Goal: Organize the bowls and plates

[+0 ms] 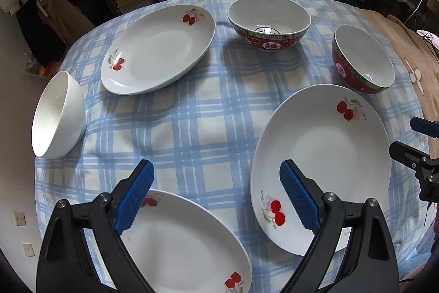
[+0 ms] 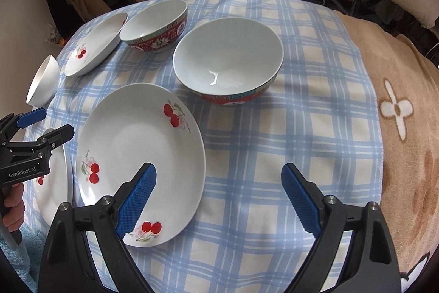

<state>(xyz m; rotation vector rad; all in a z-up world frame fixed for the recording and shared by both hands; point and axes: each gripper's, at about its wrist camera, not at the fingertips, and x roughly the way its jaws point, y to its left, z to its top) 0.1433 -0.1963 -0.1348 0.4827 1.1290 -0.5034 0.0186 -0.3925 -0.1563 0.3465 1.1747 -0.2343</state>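
Judging by how the dishes lie, the organizing has not started: nothing is stacked, and each piece sits alone on the checked tablecloth.

Taking the middle plate as landmark and going from left to right: far to its left, at the edge of the cloth, is the white bowl. The near plate lies to its left, close to the camera, and the far plate is behind and to the left. Behind the landmark stands the large red bowl, and just behind its right side the small red bowl, close but apart from it.

The left gripper hangs above the near plate, fingers spread wide, holding nothing. The right gripper hovers over the landmark's right edge, also released and empty.

Three plates must be piled and three bowls nested; all is left to do.
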